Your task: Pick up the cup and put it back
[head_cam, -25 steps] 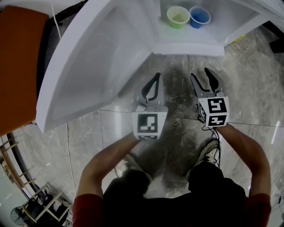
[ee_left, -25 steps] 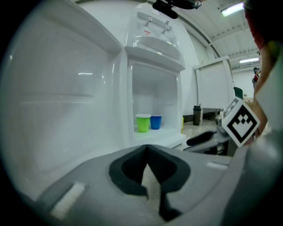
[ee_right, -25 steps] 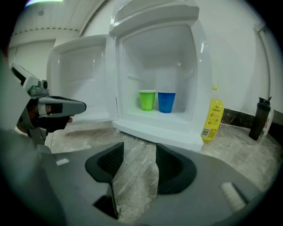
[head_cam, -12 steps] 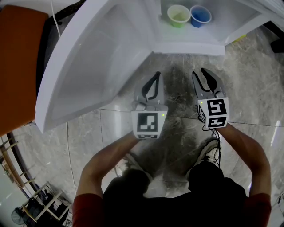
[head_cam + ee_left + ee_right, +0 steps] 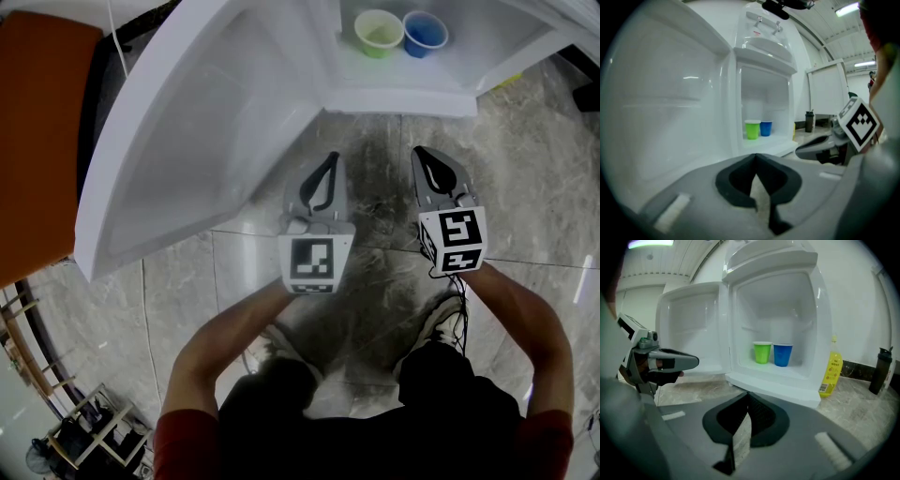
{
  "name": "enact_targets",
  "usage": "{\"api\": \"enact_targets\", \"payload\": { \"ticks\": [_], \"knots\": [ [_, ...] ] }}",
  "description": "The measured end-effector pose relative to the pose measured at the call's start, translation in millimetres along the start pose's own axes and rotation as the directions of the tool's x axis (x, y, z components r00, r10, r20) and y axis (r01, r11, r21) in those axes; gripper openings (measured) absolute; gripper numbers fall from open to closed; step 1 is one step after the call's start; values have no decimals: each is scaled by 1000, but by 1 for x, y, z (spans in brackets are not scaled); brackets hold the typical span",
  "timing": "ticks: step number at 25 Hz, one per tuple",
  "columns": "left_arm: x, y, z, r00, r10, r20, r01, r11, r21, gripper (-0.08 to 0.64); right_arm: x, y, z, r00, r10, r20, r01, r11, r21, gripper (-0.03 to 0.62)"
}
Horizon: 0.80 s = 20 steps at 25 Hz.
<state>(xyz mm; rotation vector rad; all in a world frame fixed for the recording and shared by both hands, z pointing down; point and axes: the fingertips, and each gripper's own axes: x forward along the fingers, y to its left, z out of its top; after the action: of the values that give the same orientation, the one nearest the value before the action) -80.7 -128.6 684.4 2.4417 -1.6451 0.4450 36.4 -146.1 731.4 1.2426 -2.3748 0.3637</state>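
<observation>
The white fridge (image 5: 202, 131) stands open on the stone floor (image 5: 544, 169), its door swung left; before it, the left gripper (image 5: 330, 159) and right gripper (image 5: 419, 152) hover, both with jaws pressed together, empty; inside, the green cup (image 5: 379, 32) and blue cup (image 5: 424, 33) stand upright, side by side.

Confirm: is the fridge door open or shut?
Open. The door is swung wide, exposing the green cup and blue cup inside.
</observation>
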Motion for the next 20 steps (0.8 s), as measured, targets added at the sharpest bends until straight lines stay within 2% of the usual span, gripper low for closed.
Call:
{"api": "enact_targets", "payload": {
  "ticks": [16, 18, 20],
  "knots": [
    [7, -1, -2, 1000, -11, 3, 11, 1000, -2, 0, 5, -8, -4, 999, -23, -22, 24, 999, 41, 2],
    [7, -3, -6, 999, -27, -26, 27, 1000, 10, 0, 4, -8, -4, 999, -28, -34, 30, 998, 52, 2],
    [6, -10, -4, 997, -72, -37, 73, 997, 22, 0, -1, -11, -4, 998, -39, -48, 41, 998, 45, 2]
  ]
}}
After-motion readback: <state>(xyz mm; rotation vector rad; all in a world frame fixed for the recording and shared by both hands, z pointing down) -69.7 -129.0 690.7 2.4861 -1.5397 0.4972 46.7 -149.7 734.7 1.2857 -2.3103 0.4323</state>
